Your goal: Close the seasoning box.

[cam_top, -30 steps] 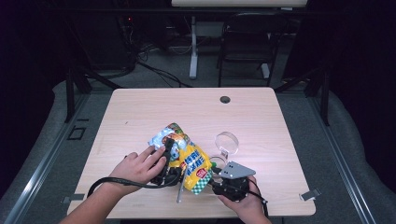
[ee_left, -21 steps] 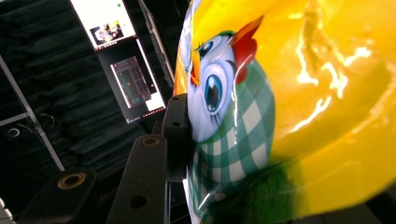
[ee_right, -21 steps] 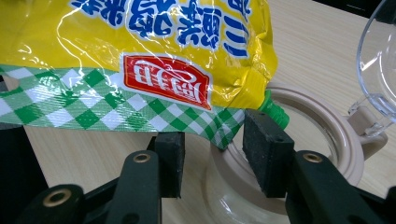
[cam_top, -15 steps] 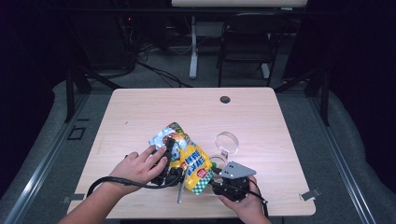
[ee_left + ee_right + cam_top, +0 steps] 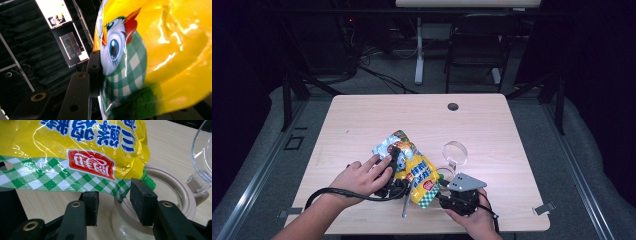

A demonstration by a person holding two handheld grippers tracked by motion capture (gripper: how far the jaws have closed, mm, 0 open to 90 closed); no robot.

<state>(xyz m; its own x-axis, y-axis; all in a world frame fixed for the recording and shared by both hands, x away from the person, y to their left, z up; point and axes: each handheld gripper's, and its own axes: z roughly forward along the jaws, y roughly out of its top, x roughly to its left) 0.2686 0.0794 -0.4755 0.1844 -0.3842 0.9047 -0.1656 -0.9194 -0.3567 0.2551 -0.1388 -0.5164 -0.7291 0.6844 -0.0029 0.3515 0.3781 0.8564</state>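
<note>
A glossy yellow snack bag (image 5: 416, 169) with a green-checked bottom lies tilted over the table's front middle. My left gripper (image 5: 396, 159) is shut on it from the left. In the left gripper view one black pad (image 5: 95, 72) presses the bag (image 5: 162, 50) beside a cartoon chick, and the other jaw is hidden behind the bag. My right gripper (image 5: 443, 192) stands open, with the bag's checked corner (image 5: 120, 191) between its jaws (image 5: 113, 197). Under that corner is a beige jar (image 5: 175, 195) with a clear hinged lid (image 5: 203, 152) swung open. A green nub (image 5: 148, 182) shows at the bag's corner.
The jar's clear lid (image 5: 455, 152) stands up just right of the bag. A thin metal strip (image 5: 406, 201) lies on the table (image 5: 362, 120) near its front edge. A dark grommet hole (image 5: 453, 106) sits at the back. Chairs and cables lie beyond the table.
</note>
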